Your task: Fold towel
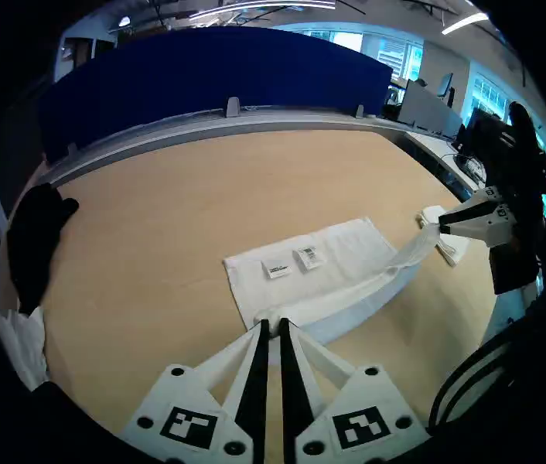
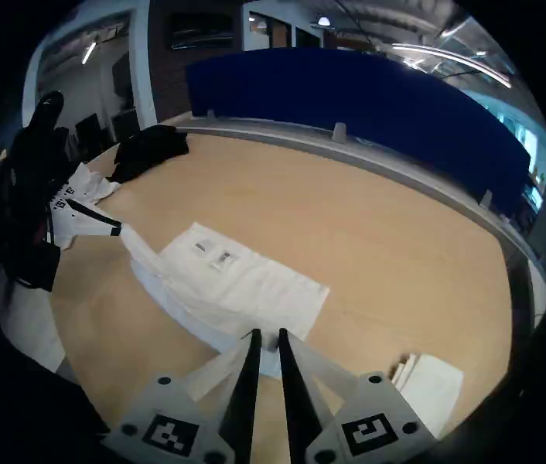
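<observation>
White cloth towel (image 1: 335, 267) is on the light wooden table (image 1: 188, 193). The left gripper (image 1: 271, 323) is clamped on the towel's near corner. The right gripper (image 1: 443, 224) is pinching the towel's right end, lifted a bit. A crumpled black cloth (image 1: 35, 232) is way off to the towel's left.

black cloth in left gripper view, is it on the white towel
No, the black cloth lies on the wooden table, apart from the white towel.

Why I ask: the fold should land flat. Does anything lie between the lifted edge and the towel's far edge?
Nothing bulky is visible. The left gripper and right gripper pinch the towel by its near edge; between that and the far edge, just two small labels lie flat on it. The black cloth lies off to the side.
</observation>
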`<action>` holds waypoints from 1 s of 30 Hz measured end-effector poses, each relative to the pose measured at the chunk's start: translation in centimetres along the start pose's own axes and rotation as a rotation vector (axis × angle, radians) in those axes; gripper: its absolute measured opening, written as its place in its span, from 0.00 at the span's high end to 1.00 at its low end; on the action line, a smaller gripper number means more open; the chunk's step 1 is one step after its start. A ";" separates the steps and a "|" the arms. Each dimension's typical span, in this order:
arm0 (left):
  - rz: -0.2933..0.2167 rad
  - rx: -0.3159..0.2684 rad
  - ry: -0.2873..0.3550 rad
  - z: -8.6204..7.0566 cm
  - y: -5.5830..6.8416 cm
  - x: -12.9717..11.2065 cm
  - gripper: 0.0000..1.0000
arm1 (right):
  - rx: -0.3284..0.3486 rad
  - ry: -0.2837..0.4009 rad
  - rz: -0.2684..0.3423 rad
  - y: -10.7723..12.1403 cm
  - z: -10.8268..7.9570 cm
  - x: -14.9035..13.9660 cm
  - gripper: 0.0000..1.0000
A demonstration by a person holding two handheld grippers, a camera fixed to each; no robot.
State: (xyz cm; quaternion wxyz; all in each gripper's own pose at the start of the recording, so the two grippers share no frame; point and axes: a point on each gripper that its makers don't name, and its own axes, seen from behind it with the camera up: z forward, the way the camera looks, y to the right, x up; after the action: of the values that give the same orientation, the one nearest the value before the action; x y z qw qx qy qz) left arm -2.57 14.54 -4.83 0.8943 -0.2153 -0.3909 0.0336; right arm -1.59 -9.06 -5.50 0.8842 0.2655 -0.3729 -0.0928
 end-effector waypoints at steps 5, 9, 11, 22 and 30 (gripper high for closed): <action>0.004 0.009 0.006 1.3 -1.0 0.7 0.90 | -0.013 -0.004 0.005 0.8 1.4 0.4 0.83; 0.002 0.008 0.005 2.0 -1.4 1.0 0.90 | -0.019 -0.008 0.006 1.1 2.1 0.6 0.83; 0.002 0.006 0.004 2.3 -1.5 1.1 0.90 | -0.021 -0.011 0.008 1.2 2.4 0.6 0.83; 0.013 -0.005 -0.007 4.8 -1.8 1.0 0.90 | -0.047 -0.037 0.018 2.5 4.3 -0.2 0.83; 0.018 0.011 -0.028 7.2 -2.4 0.3 0.90 | -0.076 -0.053 0.029 3.4 6.6 -0.7 0.83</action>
State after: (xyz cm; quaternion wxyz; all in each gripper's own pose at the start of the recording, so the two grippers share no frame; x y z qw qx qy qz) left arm -7.78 14.99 0.73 0.8895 -0.2133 -0.4013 0.0469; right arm -6.91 -8.58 -0.26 0.8848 0.2239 -0.3959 -0.1012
